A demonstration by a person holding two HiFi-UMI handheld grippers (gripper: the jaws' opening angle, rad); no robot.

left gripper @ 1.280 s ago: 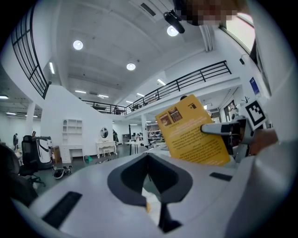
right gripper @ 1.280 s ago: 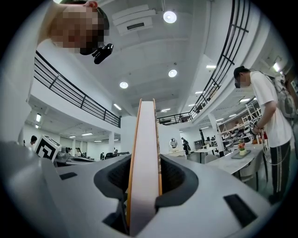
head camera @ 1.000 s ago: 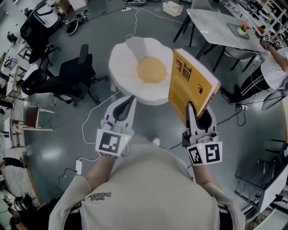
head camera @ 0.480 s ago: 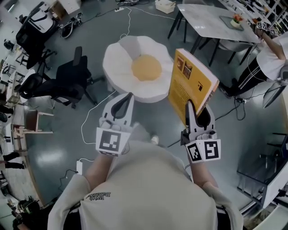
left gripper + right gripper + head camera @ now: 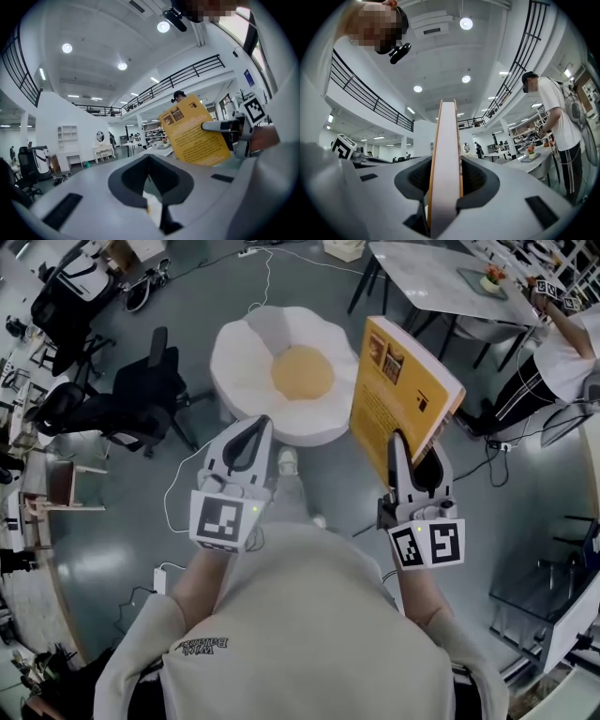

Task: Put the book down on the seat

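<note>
Right tongs (image 5: 415,452) clamped on upright yellow book (image 5: 403,381), left tongs (image 5: 255,424) together, egg-shaped seat (image 5: 300,371) on floor beyond.

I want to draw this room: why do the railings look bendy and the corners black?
Right gripper view: the wide-angle lens bends the railing and blacks out the corners; the ceiling lamp glares white; the close book edge looks soft. Left gripper view: same bent railing, same dark corners. Head view: the room curves near the edges too.
</note>
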